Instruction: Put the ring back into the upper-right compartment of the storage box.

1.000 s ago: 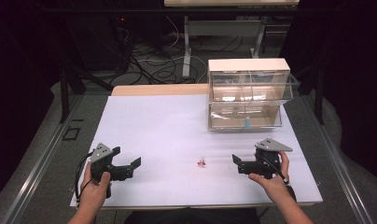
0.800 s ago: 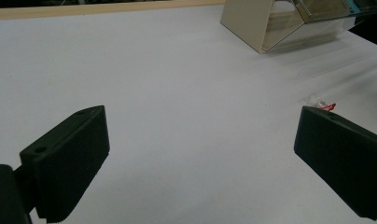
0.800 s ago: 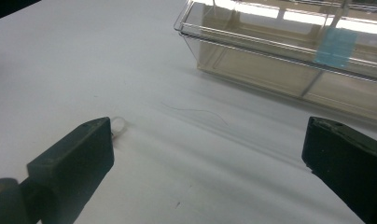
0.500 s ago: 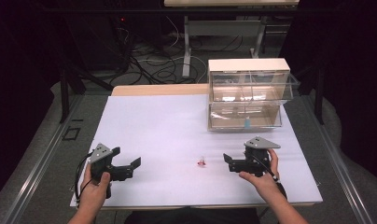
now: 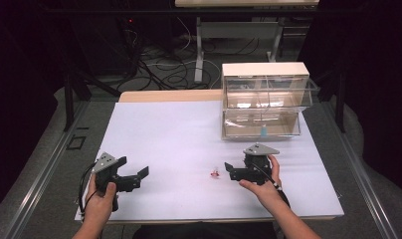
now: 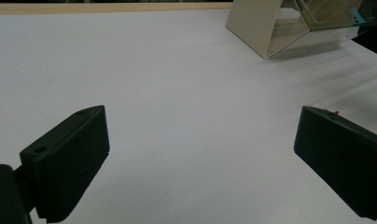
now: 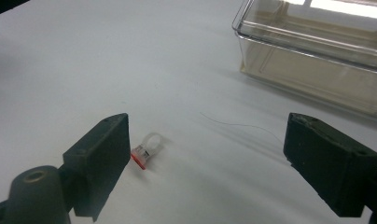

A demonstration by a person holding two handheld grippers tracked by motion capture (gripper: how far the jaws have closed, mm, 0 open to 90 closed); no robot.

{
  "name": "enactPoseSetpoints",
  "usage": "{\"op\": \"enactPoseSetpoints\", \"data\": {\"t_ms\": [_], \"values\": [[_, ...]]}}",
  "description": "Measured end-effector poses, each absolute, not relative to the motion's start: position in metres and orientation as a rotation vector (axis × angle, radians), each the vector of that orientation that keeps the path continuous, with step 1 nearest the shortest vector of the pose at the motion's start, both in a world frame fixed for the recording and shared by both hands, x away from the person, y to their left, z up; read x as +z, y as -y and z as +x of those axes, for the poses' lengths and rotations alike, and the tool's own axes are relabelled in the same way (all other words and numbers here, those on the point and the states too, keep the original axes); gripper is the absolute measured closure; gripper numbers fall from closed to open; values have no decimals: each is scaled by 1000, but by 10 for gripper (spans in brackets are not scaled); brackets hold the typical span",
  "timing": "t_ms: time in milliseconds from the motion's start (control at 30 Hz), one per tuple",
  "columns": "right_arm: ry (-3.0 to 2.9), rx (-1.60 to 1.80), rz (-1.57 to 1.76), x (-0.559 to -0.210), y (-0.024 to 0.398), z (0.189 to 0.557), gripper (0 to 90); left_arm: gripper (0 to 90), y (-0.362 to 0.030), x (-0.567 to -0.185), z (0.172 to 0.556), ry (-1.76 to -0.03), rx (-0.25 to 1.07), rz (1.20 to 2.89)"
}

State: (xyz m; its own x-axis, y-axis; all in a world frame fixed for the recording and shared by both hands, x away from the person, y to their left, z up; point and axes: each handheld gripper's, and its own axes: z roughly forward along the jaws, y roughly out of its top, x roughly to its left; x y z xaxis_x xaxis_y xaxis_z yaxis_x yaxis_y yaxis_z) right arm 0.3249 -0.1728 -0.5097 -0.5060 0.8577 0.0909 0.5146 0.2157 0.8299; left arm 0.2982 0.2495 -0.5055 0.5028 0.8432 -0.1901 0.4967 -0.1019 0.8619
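The tiny thing [image 5: 215, 174] near the lower middle of the high view was tough to read, just a pinkish speck on the white counter [image 5: 179, 134]. In the right gripper view it looked like a small clear plastic loop with a red tab [image 7: 146, 150], lying flat just beside the left-hand jaw, not touching that I could tell. A hair-thin thread [image 7: 238, 125] curved across the sheet past it.

The right claw [image 5: 229, 171] was spread wide, nothing in it, pointing at the loop from the right. The left claw [image 5: 139, 176] sat at lower left, also released and empty; its blocky matte black jaws had fine ridges along the edge.

The clear plastic drawer box [image 5: 262, 99] with a beige top stood at upper right, cut off in both gripper views. Something small and blue [image 5: 263, 131] sat in its lower drawer, too blurry to name.
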Motion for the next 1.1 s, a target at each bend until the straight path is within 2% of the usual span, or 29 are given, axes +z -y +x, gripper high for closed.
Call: {"op": "enactPoseSetpoints", "data": {"t_ms": [567, 733, 1100], "values": [[-2195, 1166, 1196, -521, 147, 329, 158, 44, -250, -507, 303, -1136, 440, 1752], [-2238, 1148, 1234, -522, 138, 328, 219, 45, -249, -506, 301, -1136, 440, 1745], [-2303, 1087, 1215, -532, 120, 331, 279, 50, -250, -507, 300, -1143, 438, 1746]]}}
